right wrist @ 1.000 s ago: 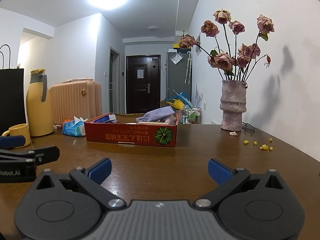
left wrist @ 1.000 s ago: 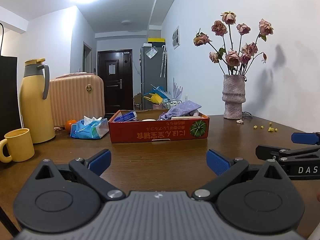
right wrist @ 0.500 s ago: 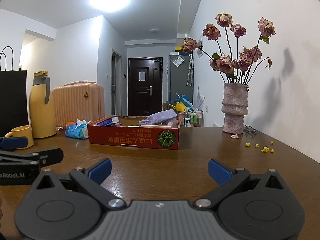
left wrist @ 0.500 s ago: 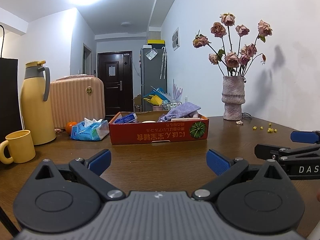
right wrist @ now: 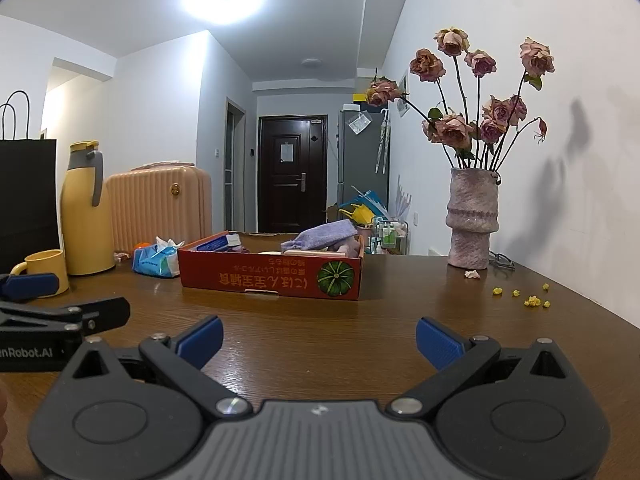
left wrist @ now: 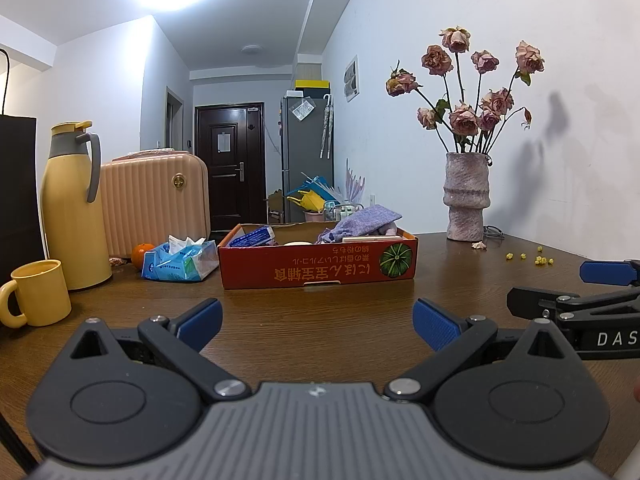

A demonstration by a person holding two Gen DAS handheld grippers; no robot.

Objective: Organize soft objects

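left gripper (left wrist: 316, 322), right gripper (right wrist: 318, 340) drifted slightly back from red box (right wrist: 272, 278) | jaws still spread, empty

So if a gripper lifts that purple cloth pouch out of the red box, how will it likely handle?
The purple cloth pouch would probably sag: it already droops over the red box's contents. It looks light and fabric-covered, so slipping seems unlikely. What's inside can't be seen, so its weight is a guess.

Ahead of me on the table (left wrist: 320, 320) the box (left wrist: 316, 268) is sitting with a cloth pouch (left wrist: 362, 220) lying in it, the tissue pack (left wrist: 178, 262), jug (left wrist: 72, 208) and mug (left wrist: 38, 298) standing left, the vase (left wrist: 466, 200) standing far right.
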